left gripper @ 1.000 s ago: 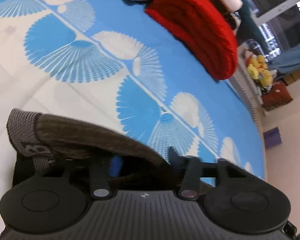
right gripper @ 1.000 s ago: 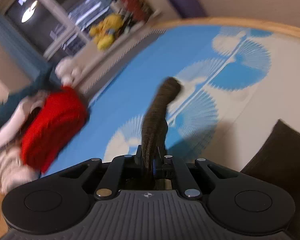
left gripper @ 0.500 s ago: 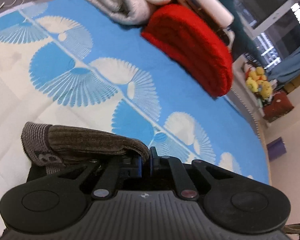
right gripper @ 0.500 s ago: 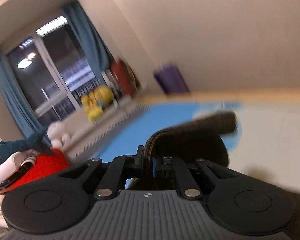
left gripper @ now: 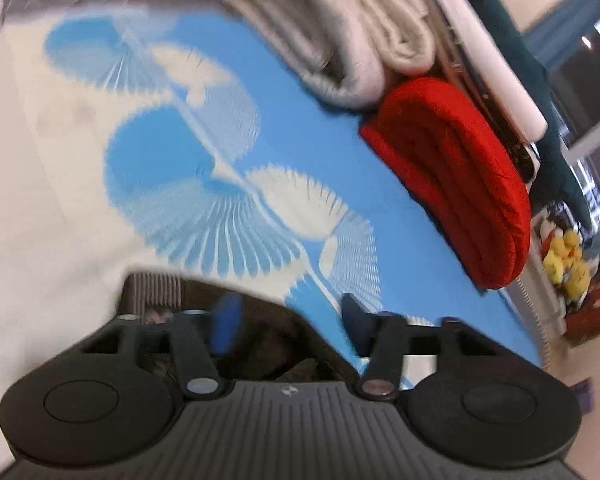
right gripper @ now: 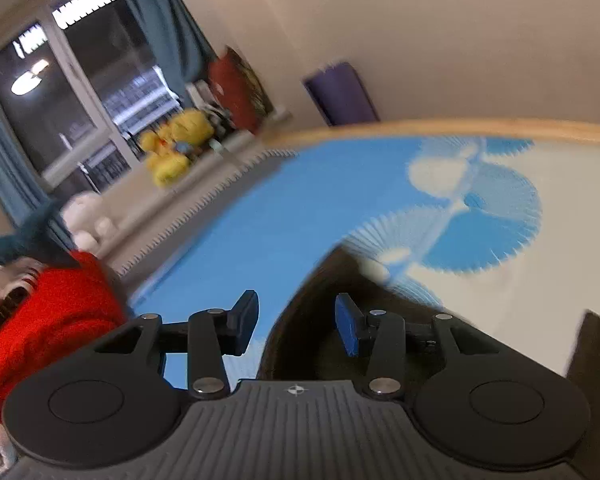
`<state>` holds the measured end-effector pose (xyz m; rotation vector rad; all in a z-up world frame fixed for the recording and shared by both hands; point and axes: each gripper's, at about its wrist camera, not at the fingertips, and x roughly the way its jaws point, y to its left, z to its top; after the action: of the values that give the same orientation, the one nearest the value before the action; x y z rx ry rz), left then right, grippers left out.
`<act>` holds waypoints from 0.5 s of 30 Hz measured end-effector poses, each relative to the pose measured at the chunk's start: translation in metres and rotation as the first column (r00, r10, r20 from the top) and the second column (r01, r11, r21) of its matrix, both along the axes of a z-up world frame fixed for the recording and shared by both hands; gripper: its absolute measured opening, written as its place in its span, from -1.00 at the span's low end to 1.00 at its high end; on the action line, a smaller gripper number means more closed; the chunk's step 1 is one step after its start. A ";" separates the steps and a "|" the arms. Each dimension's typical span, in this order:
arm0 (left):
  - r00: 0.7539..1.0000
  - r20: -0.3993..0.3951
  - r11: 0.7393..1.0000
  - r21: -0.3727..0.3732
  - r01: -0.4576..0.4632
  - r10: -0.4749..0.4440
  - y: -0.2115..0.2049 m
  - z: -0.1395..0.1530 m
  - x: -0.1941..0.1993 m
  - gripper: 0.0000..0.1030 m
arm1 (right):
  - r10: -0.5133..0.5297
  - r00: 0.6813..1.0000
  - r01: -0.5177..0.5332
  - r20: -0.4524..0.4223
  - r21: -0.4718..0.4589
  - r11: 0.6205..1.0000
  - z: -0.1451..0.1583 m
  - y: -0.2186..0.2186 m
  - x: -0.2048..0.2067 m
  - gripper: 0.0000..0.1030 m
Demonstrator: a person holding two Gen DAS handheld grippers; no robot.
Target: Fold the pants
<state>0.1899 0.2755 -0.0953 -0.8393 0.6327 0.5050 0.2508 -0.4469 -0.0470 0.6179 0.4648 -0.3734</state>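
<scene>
The dark brown ribbed pants [left gripper: 268, 344] lie on the blue and white fan-patterned blanket [left gripper: 228, 184], their grey waistband [left gripper: 152, 292] at the left. My left gripper [left gripper: 288, 328] hovers just over them, jaws opening, pads apart and off the cloth. In the right wrist view the same pants [right gripper: 320, 320] bulge up under my right gripper [right gripper: 296, 320], whose jaws are opening too, with the fold's edge between the pads and neither pad pressing on it. A second dark piece of the pants [right gripper: 596, 360] shows at the right edge.
A folded red knit [left gripper: 456, 176] and a grey-white folded blanket [left gripper: 340, 36] lie at the far side of the bed. The wooden bed edge [right gripper: 460, 126] curves beyond the blanket. Yellow plush toys [right gripper: 176, 148] sit by the window.
Both grippers were shut on the pants and carried them over; now both stand apart and the cloth has dropped onto the bed. Both views have swung across the bed.
</scene>
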 end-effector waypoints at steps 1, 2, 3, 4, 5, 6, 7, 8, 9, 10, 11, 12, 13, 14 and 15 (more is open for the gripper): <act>1.000 0.003 1.000 0.004 0.024 -0.024 0.001 0.002 0.000 0.33 | 0.006 1.000 -0.006 -0.018 0.008 1.000 -0.007 0.000 -0.004 -0.12; 0.999 0.004 0.999 -0.011 0.044 -0.044 0.002 0.002 0.000 0.33 | 0.029 0.998 -0.028 -0.049 0.021 0.999 -0.016 -0.004 -0.002 -0.11; 0.998 0.002 0.998 -0.026 0.063 -0.063 0.002 0.001 0.001 0.33 | 0.043 0.994 -0.041 -0.098 0.025 0.999 -0.024 -0.007 0.001 -0.11; 0.995 -0.007 0.995 -0.028 0.099 -0.099 0.000 0.001 0.004 0.33 | 0.042 0.986 -0.039 -0.164 0.023 0.999 -0.036 -0.010 0.003 -0.11; 0.988 -0.024 0.988 -0.011 0.153 -0.154 -0.006 0.001 0.008 0.33 | 0.039 0.976 -0.033 -0.212 0.032 0.999 -0.045 -0.015 0.005 -0.11; 0.979 -0.041 0.979 0.011 0.202 -0.202 -0.014 0.001 0.011 0.33 | 0.033 0.962 -0.016 -0.270 0.065 0.998 -0.059 -0.024 0.005 -0.11; 0.960 -0.073 0.961 0.045 0.273 -0.270 -0.023 0.003 0.016 0.33 | 0.020 0.950 0.012 -0.312 0.100 0.995 -0.071 -0.031 0.002 -0.11; 0.935 -0.099 0.933 0.082 0.350 -0.341 -0.035 0.003 0.021 0.28 | 0.013 0.940 0.038 -0.342 0.141 0.989 -0.083 -0.039 0.000 -0.11; 0.908 -0.111 0.903 0.108 0.415 -0.404 -0.049 0.002 0.024 0.11 | 0.018 0.933 0.050 -0.360 0.180 0.982 -0.093 -0.044 -0.001 -0.11; 0.871 -0.123 0.862 0.131 0.489 -0.476 -0.063 0.002 0.028 -0.04 | 0.034 0.928 0.053 -0.370 0.223 0.973 -0.103 -0.050 -0.001 -0.11; 0.831 -0.137 0.818 0.150 0.556 -0.540 -0.079 0.000 0.030 -0.37 | 0.048 0.926 0.051 -0.374 0.250 0.967 -0.112 -0.055 -0.001 -0.11; 0.788 -0.147 0.772 0.160 0.616 -0.598 -0.096 0.000 0.033 -0.57 | 0.058 0.926 0.047 -0.374 0.265 0.963 -0.119 -0.055 -0.001 -0.11; 0.733 -0.150 0.716 0.158 0.680 -0.663 -0.113 -0.002 0.036 -0.64 | 0.070 0.925 0.037 -0.373 0.273 0.961 -0.122 -0.055 0.001 -0.11; 0.674 -0.151 0.656 0.155 0.739 -0.723 -0.132 -0.005 0.037 -0.66 | 0.077 0.922 0.031 -0.378 0.272 0.962 -0.125 -0.055 0.007 -0.11; 0.615 -0.157 0.595 0.159 0.788 -0.773 -0.151 -0.007 0.037 -0.66 | 0.075 0.919 0.034 -0.388 0.266 0.963 -0.130 -0.053 0.009 -0.10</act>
<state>0.2269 0.1248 -0.1021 -0.2613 0.9251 -0.2219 0.2596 -0.5000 -0.1767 0.8033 0.9217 -0.4208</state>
